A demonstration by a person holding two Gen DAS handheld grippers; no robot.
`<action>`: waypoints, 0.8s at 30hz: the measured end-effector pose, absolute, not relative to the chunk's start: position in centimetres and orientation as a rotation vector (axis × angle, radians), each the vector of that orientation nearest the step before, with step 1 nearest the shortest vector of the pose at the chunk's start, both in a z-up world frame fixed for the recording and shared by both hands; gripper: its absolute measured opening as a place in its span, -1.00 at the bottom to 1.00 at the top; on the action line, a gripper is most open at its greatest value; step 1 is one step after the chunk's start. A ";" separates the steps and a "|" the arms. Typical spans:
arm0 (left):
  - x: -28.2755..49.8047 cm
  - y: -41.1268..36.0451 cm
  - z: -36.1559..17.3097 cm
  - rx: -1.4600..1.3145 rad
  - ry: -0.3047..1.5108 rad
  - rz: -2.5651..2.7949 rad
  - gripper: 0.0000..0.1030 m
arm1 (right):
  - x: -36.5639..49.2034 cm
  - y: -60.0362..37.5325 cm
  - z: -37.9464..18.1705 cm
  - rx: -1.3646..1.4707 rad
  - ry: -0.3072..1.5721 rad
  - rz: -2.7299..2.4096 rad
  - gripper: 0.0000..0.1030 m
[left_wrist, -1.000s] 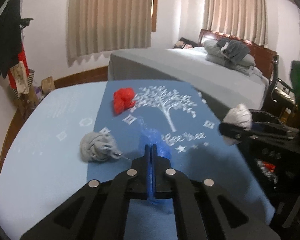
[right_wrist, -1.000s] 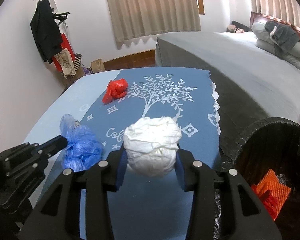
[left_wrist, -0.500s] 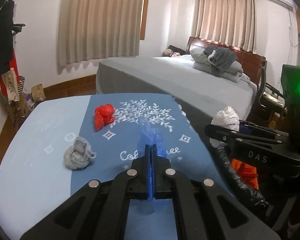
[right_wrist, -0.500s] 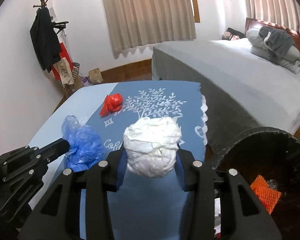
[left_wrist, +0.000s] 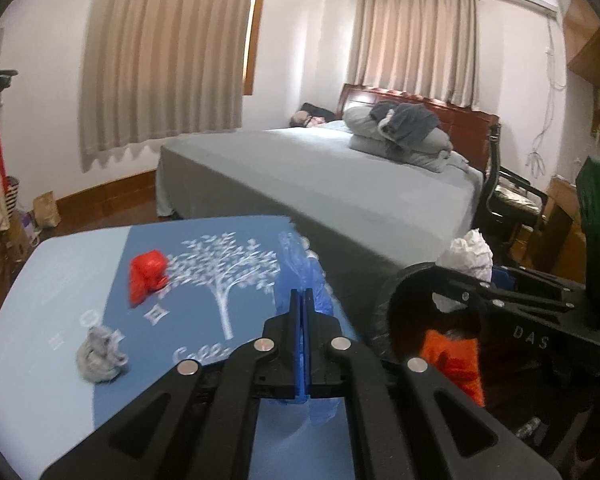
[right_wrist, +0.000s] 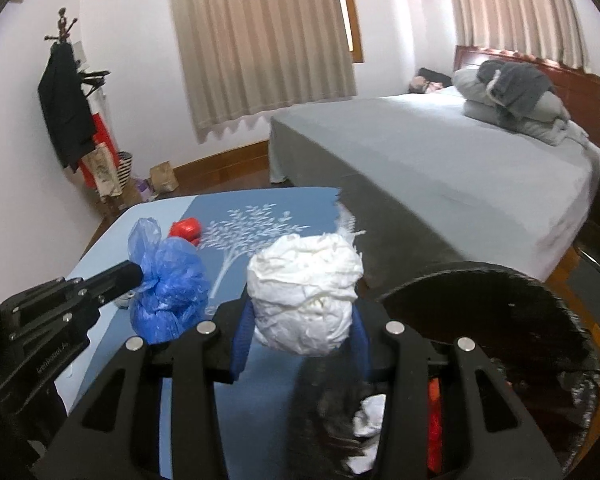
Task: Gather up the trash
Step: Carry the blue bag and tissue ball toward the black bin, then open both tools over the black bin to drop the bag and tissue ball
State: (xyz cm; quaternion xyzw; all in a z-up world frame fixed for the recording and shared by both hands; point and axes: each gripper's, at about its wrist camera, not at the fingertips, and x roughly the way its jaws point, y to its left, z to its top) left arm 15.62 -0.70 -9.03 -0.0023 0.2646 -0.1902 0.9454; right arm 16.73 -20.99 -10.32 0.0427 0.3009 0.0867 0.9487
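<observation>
My left gripper [left_wrist: 302,300] is shut on a crumpled blue plastic bag [left_wrist: 300,276], held above the right side of the blue table. The same blue bag [right_wrist: 168,280] hangs from the left gripper [right_wrist: 134,274] in the right wrist view. My right gripper [right_wrist: 302,316] is shut on a white paper wad [right_wrist: 304,292], lifted beside the black trash bin [right_wrist: 500,312]. That white wad [left_wrist: 466,254] sits over the bin [left_wrist: 400,292] in the left wrist view. A red wad [left_wrist: 146,272] and a grey wad [left_wrist: 100,354] lie on the table.
The blue tablecloth [left_wrist: 220,280] with a white tree print covers the table. The bin holds orange trash [left_wrist: 456,360] and white scraps [right_wrist: 370,412]. A grey bed [left_wrist: 320,172] stands beyond the table. A coat rack [right_wrist: 66,108] stands at the left wall.
Both grippers have risen and swung right with their loads, from over the table toward the black bin. The bin now fills more of both views.
</observation>
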 end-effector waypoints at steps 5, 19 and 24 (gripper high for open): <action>15.9 -4.0 -8.1 0.011 0.519 -0.452 -0.98 | 15.6 -24.2 -9.8 0.096 0.593 0.110 -0.22; 15.3 -13.2 -6.4 0.042 0.472 -0.643 -0.98 | 11.8 -32.7 -9.4 0.123 0.567 -0.064 -0.22; 15.0 -16.0 -6.6 0.055 0.469 -0.692 -0.98 | 10.6 -35.1 -10.0 0.132 0.573 -0.112 -0.22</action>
